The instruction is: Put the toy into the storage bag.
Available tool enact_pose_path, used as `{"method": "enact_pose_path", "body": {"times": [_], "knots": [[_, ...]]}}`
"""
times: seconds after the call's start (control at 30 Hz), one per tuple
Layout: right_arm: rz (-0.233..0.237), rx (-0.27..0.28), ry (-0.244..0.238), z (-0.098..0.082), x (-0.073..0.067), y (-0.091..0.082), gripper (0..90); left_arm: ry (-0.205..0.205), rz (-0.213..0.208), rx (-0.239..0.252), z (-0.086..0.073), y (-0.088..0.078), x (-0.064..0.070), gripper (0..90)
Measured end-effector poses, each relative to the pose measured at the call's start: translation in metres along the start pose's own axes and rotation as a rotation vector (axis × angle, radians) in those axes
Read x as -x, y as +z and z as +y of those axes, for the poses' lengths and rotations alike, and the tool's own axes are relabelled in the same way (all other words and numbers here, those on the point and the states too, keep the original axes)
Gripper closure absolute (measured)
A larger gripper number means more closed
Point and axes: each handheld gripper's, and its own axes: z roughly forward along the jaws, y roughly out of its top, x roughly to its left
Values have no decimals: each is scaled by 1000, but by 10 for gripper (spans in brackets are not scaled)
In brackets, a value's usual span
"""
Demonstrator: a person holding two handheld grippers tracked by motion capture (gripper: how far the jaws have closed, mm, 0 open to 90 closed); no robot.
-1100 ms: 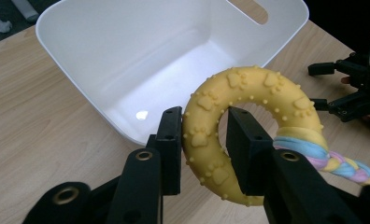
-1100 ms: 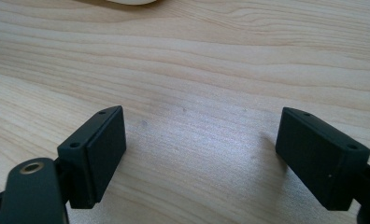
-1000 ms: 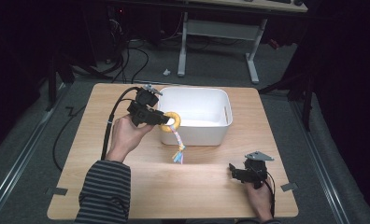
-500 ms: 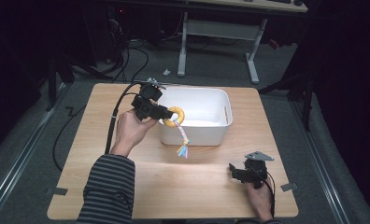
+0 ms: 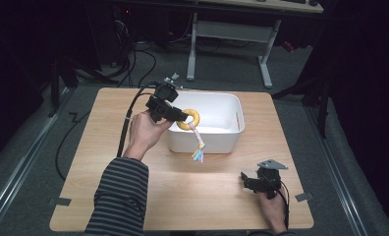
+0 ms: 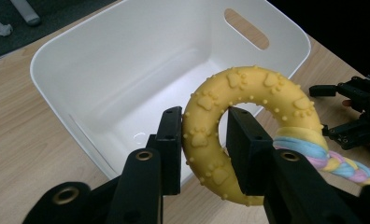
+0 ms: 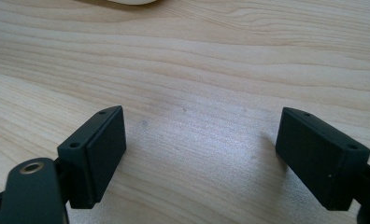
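Left claw [image 5: 181, 116] clamps the yellow ring toy [image 5: 189, 119] over the tub's rim [image 5: 202, 145]; right claw [image 5: 248, 182] gapes.

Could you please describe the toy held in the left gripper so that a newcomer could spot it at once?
Find the white bin at the far middle of the wooden table. Above its near left rim, the left gripper clamps a yellow ring toy. It is bumpy with paw prints, and a pastel braided rope hangs from it.
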Motion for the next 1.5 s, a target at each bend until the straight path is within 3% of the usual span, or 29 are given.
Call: {"method": "enact_pose_path", "body": {"times": [0.33, 0.67, 0.83, 1.5], "knots": [[0, 0, 0, 0, 0, 0, 162, -5, 12, 16, 9, 6, 2, 671], [1, 0, 0, 0, 0, 0, 162, -36, 20, 30, 12, 15, -5, 671], [2, 2, -2, 0, 0, 0, 162, -37, 49, 44, 13, 18, -5, 672], [4, 1, -3, 0, 0, 0, 162, -79, 53, 38, 15, 30, -11, 671]]}}
